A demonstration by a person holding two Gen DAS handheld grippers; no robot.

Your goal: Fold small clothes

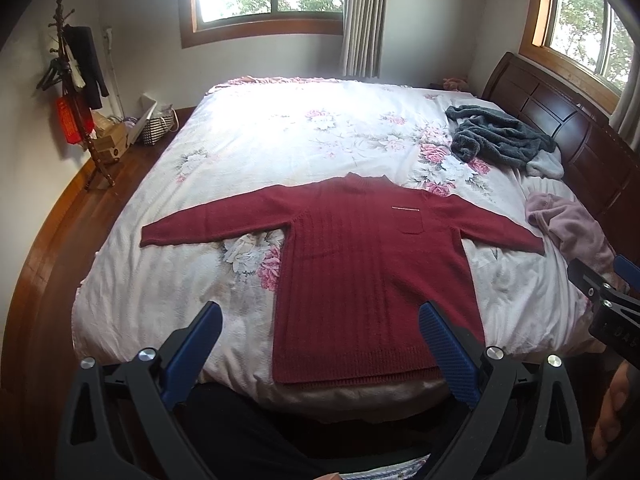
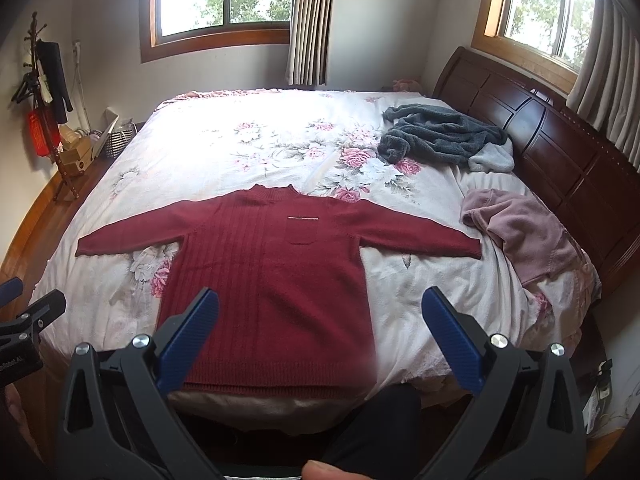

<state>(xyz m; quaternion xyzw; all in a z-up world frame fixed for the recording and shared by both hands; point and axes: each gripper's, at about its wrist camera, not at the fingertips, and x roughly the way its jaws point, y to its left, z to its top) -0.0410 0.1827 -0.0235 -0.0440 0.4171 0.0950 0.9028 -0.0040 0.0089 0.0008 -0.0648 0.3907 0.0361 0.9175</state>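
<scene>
- Sweater (image 1: 368, 272) first, from the left wrist view: dark red knit, laid flat and face up near the foot edge of the bed (image 1: 248, 140), both sleeves stretched straight out to the sides, neck pointing toward the far window.
- Its body is ribbed in vertical lines, the hem is a tighter ribbed band, and a small patch pocket sits on the chest under a thin pale stripe.
- The bedspread under it is soft, slightly rumpled cotton, white with pink and grey flowers.
- The left gripper (image 1: 320, 320) hangs above the hem with its two blue textured pads spread wide, grasping nothing; black plastic arms with silver bolts carry them.
- A fluffy grey garment (image 1: 500, 140) lies bunched near the dark wooden headboard (image 1: 560, 120), and a pink garment (image 1: 568, 220) is crumpled just beyond the sweater's sleeve end.
- A wooden coat stand (image 1: 76, 92) stands by the far wall.

- From the right wrist view the sweater (image 2: 272, 272) lies the same way, flat and unfolded, its hem at the mattress edge.
- The right gripper (image 2: 320, 308) is released too, blue pads well apart above the lower body of the knit, touching nothing I can see.
- The grey garment (image 2: 440, 136) looks thick and fleecy; the pink garment (image 2: 520, 232) looks smoother, with stitched seams.
</scene>
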